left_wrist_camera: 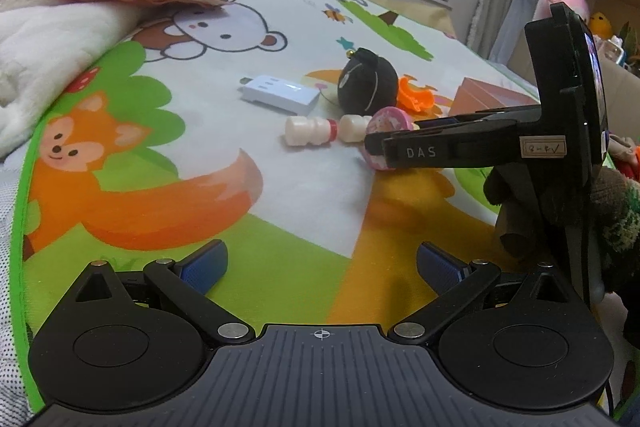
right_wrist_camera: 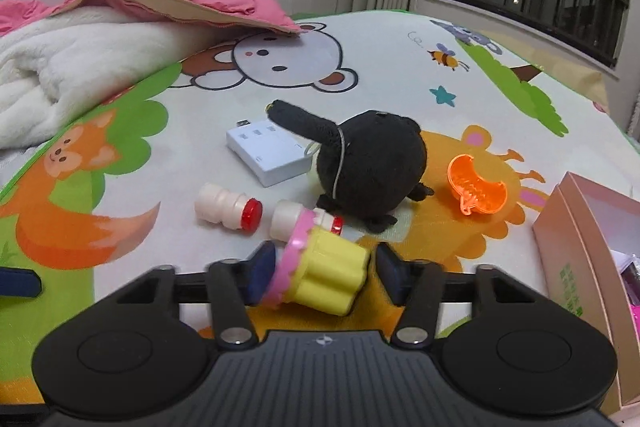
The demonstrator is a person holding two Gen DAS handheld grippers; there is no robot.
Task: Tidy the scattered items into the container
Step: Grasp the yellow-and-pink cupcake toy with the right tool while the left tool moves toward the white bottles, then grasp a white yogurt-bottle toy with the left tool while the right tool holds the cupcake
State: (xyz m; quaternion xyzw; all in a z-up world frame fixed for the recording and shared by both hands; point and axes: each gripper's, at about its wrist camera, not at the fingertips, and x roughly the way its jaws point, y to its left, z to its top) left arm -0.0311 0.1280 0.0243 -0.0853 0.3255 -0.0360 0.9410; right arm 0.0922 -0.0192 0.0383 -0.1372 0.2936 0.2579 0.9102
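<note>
two small bottles (right_wrist_camera: 228,207) (right_wrist_camera: 304,217), one black plush (right_wrist_camera: 372,167), one white adapter (right_wrist_camera: 266,155), one orange clip (right_wrist_camera: 476,185), one toy cupcake (right_wrist_camera: 324,273), one pink box (right_wrist_camera: 580,227).

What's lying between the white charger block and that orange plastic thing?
The black plush toy sits between the charger and the orange piece, clearest in the right wrist view.

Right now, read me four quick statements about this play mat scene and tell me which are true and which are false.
1. The right gripper has a yellow and pink toy cupcake between its fingers. True.
2. The left gripper holds a small white bottle. False: it is open and holds nothing.
3. The black plush toy is inside the pink box. False: it sits on the play mat.
4. The orange plastic piece lies between the plush and the box. True.
</note>
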